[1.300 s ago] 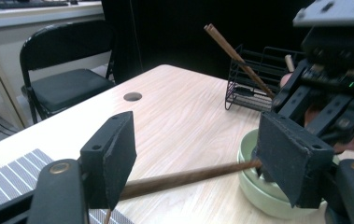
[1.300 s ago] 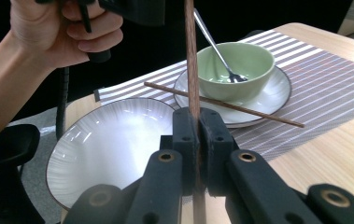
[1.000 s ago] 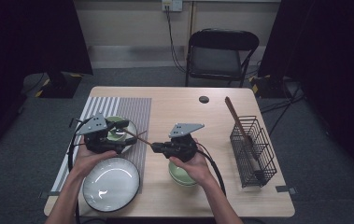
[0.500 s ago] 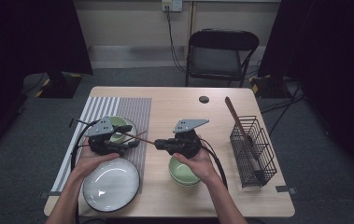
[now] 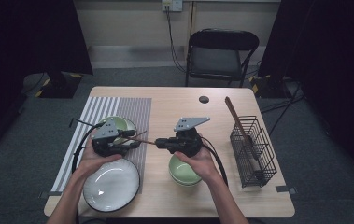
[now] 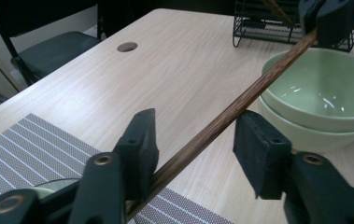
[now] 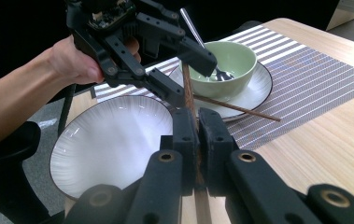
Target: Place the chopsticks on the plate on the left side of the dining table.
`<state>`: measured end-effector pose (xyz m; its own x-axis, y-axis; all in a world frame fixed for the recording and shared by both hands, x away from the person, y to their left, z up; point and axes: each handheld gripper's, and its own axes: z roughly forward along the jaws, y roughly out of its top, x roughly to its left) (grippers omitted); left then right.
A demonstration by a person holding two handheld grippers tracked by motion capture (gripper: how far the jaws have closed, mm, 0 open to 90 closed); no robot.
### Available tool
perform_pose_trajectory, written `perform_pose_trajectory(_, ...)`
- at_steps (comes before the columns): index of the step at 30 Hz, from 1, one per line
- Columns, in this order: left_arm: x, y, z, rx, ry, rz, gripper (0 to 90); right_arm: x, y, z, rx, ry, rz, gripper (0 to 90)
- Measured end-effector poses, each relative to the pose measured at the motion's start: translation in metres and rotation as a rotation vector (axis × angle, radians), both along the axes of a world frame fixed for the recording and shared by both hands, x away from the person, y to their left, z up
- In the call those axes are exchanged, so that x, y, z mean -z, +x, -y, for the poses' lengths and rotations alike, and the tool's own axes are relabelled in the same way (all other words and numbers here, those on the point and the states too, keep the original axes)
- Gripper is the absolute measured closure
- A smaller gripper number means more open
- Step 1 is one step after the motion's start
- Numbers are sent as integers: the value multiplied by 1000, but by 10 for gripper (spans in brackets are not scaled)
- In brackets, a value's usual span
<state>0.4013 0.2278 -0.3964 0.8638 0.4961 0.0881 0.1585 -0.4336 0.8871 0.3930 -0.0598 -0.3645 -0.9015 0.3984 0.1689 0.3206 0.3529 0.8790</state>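
A single wooden chopstick (image 5: 143, 139) is clamped at one end between the closed jaws of the right gripper (image 5: 161, 143), above the table (image 5: 184, 107) between the striped placemat (image 5: 132, 109) and the stacked green bowls (image 5: 184, 170). Its long axis is laid almost level, left to right, and its free end is passed between the jaws of the left gripper (image 5: 127, 145). In the left gripper view, the chopstick (image 6: 221, 122) is seen against the left pad (image 6: 139, 149), while the right pad (image 6: 258, 154) is held apart from it. These jaws have just been closing, with the stick between them, but are not yet clamped. The handover is judged to depend on the left jaws being closed squarely across the stick's axis before the right grip is released. A second chopstick (image 7: 235, 108) is rested on the plate (image 7: 254, 95) under the small green bowl (image 7: 226, 63)
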Motion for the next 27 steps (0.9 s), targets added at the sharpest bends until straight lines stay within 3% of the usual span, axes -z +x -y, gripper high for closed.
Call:
perform_pose_trajectory(8, 4, 0, 6, 8, 12, -10, 606, -12, 3, 3, -14, -20, 11, 865)
perform_pose_trajectory(16, 12, -3, 21, 96, 39, -52, 749, -26, 10, 6, -13, 32, 19, 858)
perform_pose_trajectory(21, 11, -4, 24, 146, 6, -74, 803, -33, 14, 8, 8, 77, 27, 754)
perform_pose_trajectory(23, 8, -6, 26, 181, -35, -85, 833, -37, 15, 8, 24, 110, 41, 632)
perform_pose_trajectory(27, 3, -9, 27, 196, -68, -88, 848, -44, 19, 6, 49, 163, 53, 506)
